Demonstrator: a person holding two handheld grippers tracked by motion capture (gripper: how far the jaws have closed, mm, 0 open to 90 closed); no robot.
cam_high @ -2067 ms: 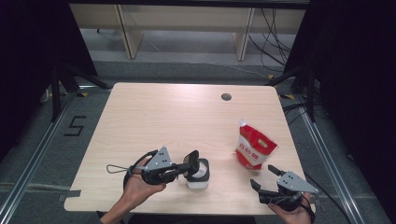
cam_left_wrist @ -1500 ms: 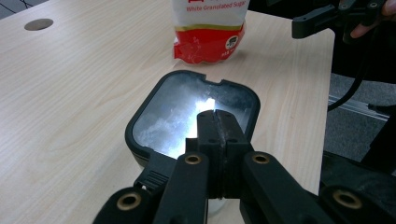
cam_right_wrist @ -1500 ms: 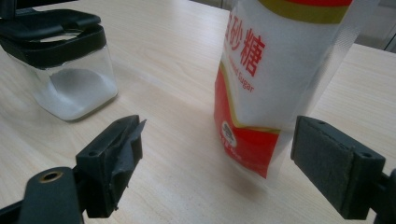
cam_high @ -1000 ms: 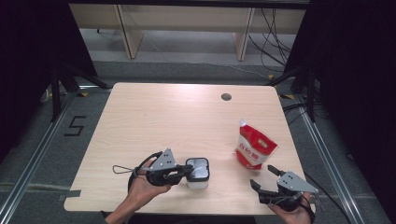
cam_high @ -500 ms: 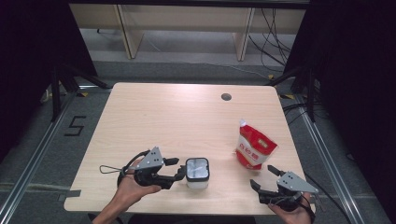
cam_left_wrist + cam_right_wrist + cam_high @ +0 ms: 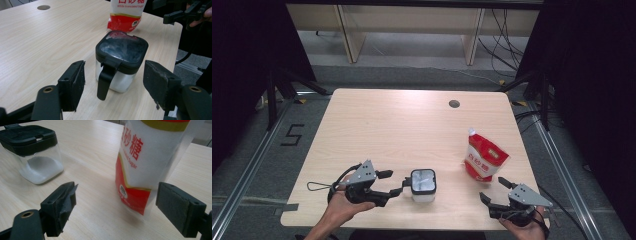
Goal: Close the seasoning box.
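Left claw (image 6: 396, 183) backed off clear square jar with black lid (image 6: 423, 184), jaws just opening, nothing between; jar near table (image 6: 412, 120) front edge. Right claw (image 6: 495, 190) open beside red-white sugar pouch (image 6: 483, 157).

Left tool (image 6: 113, 87), jaws just opening, faces lidded jar (image 6: 121, 63).

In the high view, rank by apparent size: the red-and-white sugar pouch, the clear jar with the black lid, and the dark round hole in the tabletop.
1. Red-and-white sugar pouch, largest.
2. Clear jar with black lid, smaller.
3. Dark round hole in the tabletop, smallest, though farthest from the camera.
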